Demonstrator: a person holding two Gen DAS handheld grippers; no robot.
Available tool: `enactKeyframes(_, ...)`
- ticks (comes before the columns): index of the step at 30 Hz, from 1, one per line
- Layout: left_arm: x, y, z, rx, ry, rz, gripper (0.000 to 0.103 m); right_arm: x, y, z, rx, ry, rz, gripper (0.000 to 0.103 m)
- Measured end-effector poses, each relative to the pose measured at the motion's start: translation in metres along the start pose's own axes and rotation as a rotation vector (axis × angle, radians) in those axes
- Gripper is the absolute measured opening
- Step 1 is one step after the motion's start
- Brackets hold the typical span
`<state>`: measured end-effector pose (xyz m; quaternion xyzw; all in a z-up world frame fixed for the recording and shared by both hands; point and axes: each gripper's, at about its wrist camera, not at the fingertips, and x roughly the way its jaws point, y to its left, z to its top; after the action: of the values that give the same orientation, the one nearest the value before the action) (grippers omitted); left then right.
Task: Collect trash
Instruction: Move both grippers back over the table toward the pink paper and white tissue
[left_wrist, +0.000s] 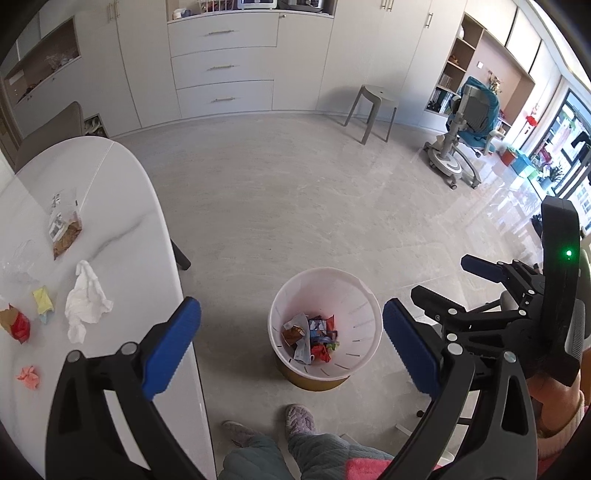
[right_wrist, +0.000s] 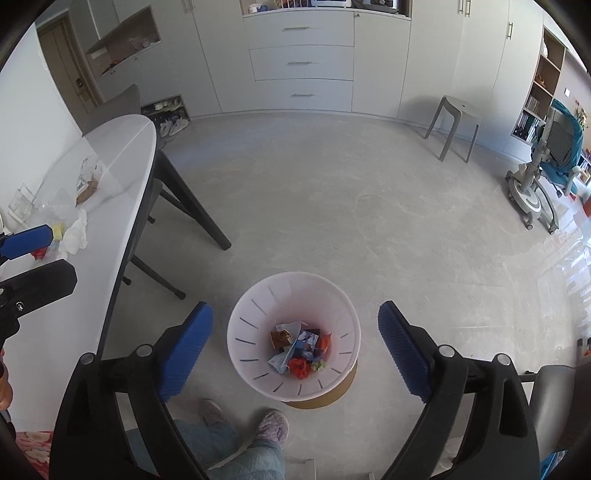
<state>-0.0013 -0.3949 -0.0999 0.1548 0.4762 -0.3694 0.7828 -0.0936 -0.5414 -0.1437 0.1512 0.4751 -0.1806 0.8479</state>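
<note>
White bin (right_wrist: 293, 332) below right tool (right_wrist: 295, 347) | jaws apart, empty

No legible text anywhere (print on snack packet (left_wrist: 63, 228) on table too blurred).

Crumpled wrappers (right_wrist: 301, 350) in white bin (right_wrist: 258, 314)

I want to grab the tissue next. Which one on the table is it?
Look at the white oval table beside the bin. Near its edge closest to the bin lies the tissue, a crumpled white wad. Its neighbours are coloured: a yellow scrap and a red wrapper beside it, a pink paper further along. It is the only plain white, soft-looking one.
</note>
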Motion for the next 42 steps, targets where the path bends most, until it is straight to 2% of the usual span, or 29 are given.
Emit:
enactKeyframes(8,-0.019,0.043,-0.012,-0.093,-0.016,0.04,0.095,0.004,0.042,0.015,-0.09,0.013,0.032,0.099)
enactKeyframes(13,-0.038,0.102,-0.032,-0.205,-0.035,0.124,0.095,0.013,0.096,0.029,-0.187,0.026,0.086,0.1)
enactKeyframes(17,-0.052,0.156,-0.055,-0.294,-0.041,0.22,0.095,0.026,0.149,0.038,-0.261,0.035,0.14,0.1)
enactKeyframes(21,-0.061,0.218,-0.084,-0.376,-0.023,0.318,0.095,0.037,0.208,0.048,-0.329,0.032,0.2,0.1)
enactKeyframes(24,-0.066,0.26,-0.103,-0.446,-0.013,0.355,0.095,0.045,0.249,0.052,-0.376,0.024,0.242,0.1)
enactKeyframes(29,-0.076,0.309,-0.127,-0.528,-0.023,0.378,0.095,0.053,0.298,0.059,-0.41,0.024,0.294,0.1)
enactKeyframes(32,-0.075,0.325,-0.132,-0.555,-0.026,0.361,0.095,0.061,0.322,0.064,-0.422,0.038,0.312,0.1)
enactKeyframes(42,-0.049,0.367,-0.14,-0.59,0.004,0.341,0.095,0.088,0.346,0.067,-0.418,0.08,0.29,0.1)
